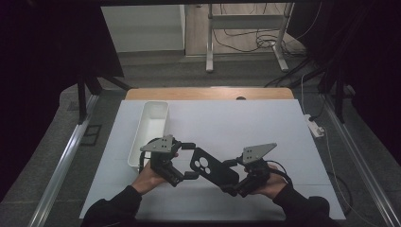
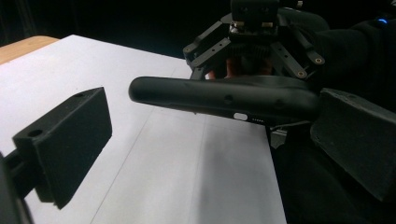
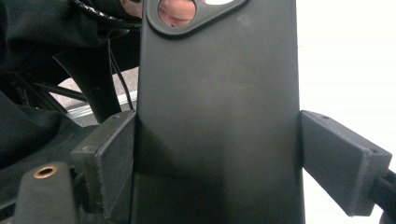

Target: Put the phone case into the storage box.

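The white tabletop [image 1: 265, 127] carries a white bin [image 1: 152, 124] at its left side, standing open and lengthwise away from the person. In front of it, above the near part of the tabletop, a black phone case [image 1: 212, 169] hangs in the air between the two hands, clear of the surface. Its long axis runs on a slant, from the camera-cutout end near the left gripper [image 1: 188, 160] down to the plain end at the right gripper [image 1: 230, 176].

The right gripper pinches that plain end: in the right gripper view its pads [image 3: 109, 158] press on the two long edges of the phone case [image 3: 217, 116], so the jaws stand wide yet are loaded. The left gripper is spread; in the left gripper view its pads [image 2: 70, 140] flank the phone case [image 2: 224, 98], which lies crosswise between them with a clear gap on the free-end side.

The left gripper is nearer the bin, so a handover looks likely, and it would need to close across the free end.
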